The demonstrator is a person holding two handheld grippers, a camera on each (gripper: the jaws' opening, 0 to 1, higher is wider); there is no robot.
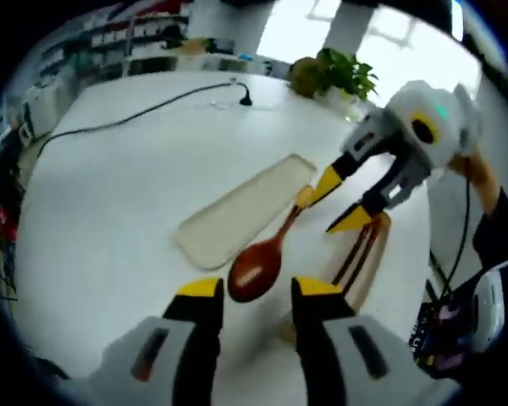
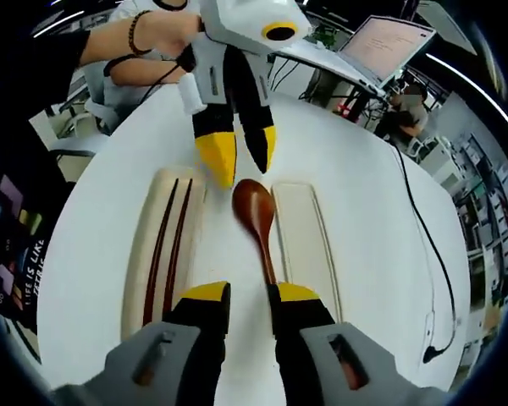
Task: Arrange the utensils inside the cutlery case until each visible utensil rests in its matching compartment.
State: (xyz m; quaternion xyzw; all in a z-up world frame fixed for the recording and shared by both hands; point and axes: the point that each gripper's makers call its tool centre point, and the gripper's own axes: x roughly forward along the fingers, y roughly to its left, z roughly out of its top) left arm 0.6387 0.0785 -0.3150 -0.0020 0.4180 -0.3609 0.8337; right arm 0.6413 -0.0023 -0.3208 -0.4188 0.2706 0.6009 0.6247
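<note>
In the right gripper view, the cutlery case lies in two halves on the round white surface (image 2: 381, 169). On the left is the case base (image 2: 144, 279), a long cream tray with rounded ends, and a pair of dark red-brown chopsticks (image 2: 168, 249) rests lengthwise inside it, side by side. Just to its right, between the two halves, a glossy brown wooden spoon (image 2: 256, 220) points its oval bowl away and its thin handle back toward the right gripper (image 2: 250, 298), whose yellow-tipped jaws are set close on the handle's end, gripping it. Right of the spoon lies the cream lid (image 2: 309, 245), nothing in it. At the far side the left gripper (image 2: 241, 152) hangs over the spoon bowl, its jaws a little apart and holding nothing. Farther right a black cable (image 2: 432, 254) trails across the surface.

In the left gripper view, a potted plant (image 1: 343, 74) stands at the surface's far edge.
</note>
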